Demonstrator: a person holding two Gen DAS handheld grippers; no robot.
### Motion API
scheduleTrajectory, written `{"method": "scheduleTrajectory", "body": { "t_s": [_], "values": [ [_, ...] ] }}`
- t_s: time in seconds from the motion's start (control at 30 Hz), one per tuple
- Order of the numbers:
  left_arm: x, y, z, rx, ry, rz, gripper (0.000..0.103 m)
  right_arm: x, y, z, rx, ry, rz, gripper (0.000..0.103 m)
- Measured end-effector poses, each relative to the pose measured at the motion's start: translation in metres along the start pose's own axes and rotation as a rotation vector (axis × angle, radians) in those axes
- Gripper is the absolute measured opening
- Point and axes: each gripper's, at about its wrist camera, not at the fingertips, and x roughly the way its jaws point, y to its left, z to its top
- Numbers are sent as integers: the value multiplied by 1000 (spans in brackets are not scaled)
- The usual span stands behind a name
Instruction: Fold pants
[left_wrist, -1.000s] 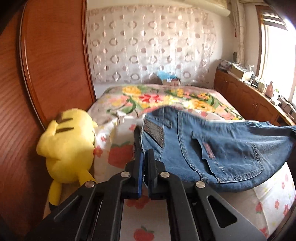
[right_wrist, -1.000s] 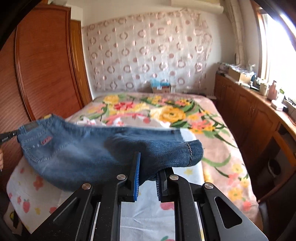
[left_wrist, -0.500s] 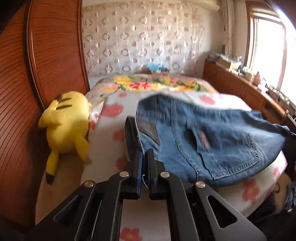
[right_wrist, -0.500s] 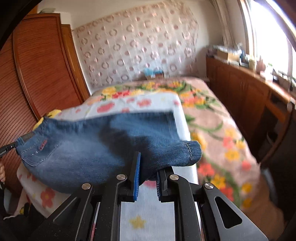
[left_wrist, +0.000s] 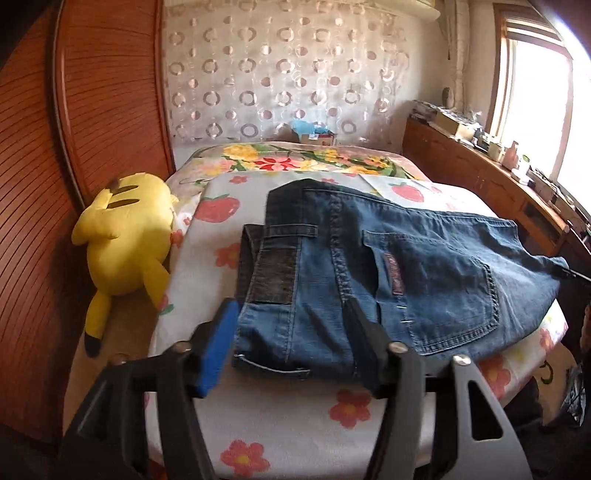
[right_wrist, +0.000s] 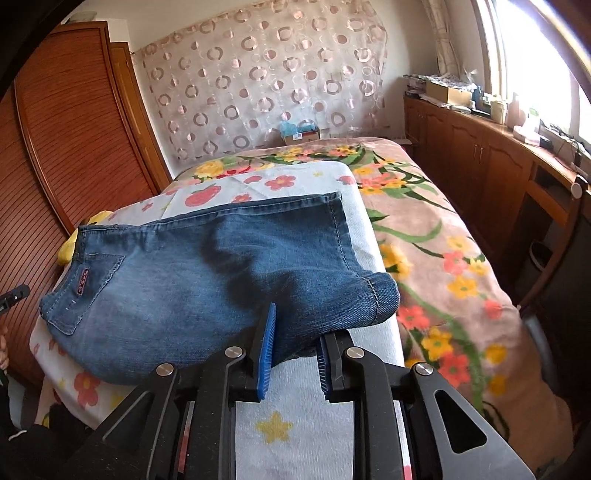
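The blue denim pants (left_wrist: 388, 280) lie folded on the white flowered sheet (left_wrist: 280, 413) of the bed. In the left wrist view my left gripper (left_wrist: 291, 339) is open, its fingers spread either side of the waistband corner that rests on the sheet. In the right wrist view the pants (right_wrist: 207, 273) stretch from the back pocket at left to the leg hems at right. My right gripper (right_wrist: 295, 347) has its jaws a little apart around the hem end; whether the pads still pinch the cloth I cannot tell.
A yellow plush toy (left_wrist: 125, 240) lies at the bed's left edge against the wooden wardrobe (left_wrist: 74, 129). A floral blanket (right_wrist: 436, 258) covers the bed's right side. Wooden cabinets (right_wrist: 498, 166) with clutter run along the window wall.
The pants have come down from mid-air onto the sheet. My left gripper has opened and let go of the waistband. My right gripper's jaws have parted slightly around the hem.
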Motion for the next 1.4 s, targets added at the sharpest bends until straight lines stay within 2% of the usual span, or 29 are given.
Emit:
{"method": "scheduleTrajectory", "body": {
  "t_s": [0.03,0.1,0.5,0.73,1.0,1.07,1.1,1.13,1.27,1.4],
  "values": [
    [0,-2,0,-1,-3,-4,74,0,-1,-1,1,-2,0,21],
    [0,-5,1,-2,-13,-19,76,-1,-4,-2,2,-3,-1,21],
    [3,-23,8,29,-34,-49,76,-5,-9,2,10,-20,-14,27],
    [9,-38,7,51,-34,-94,76,-5,-13,6,34,-10,-17,29],
    [11,-48,6,63,-26,-108,76,8,-25,7,88,22,-11,29],
    [11,-50,6,66,-25,-109,76,12,-27,8,102,25,10,13],
    [10,-51,6,66,-24,-110,76,13,-25,10,99,23,34,6],
    [10,-51,6,67,-25,-108,76,13,-22,14,96,16,53,4],
    [5,-49,8,59,-37,-106,76,10,15,38,33,-44,108,4],
    [-1,-42,8,54,-50,-91,76,7,77,68,-93,-95,197,3]
  ]
}}
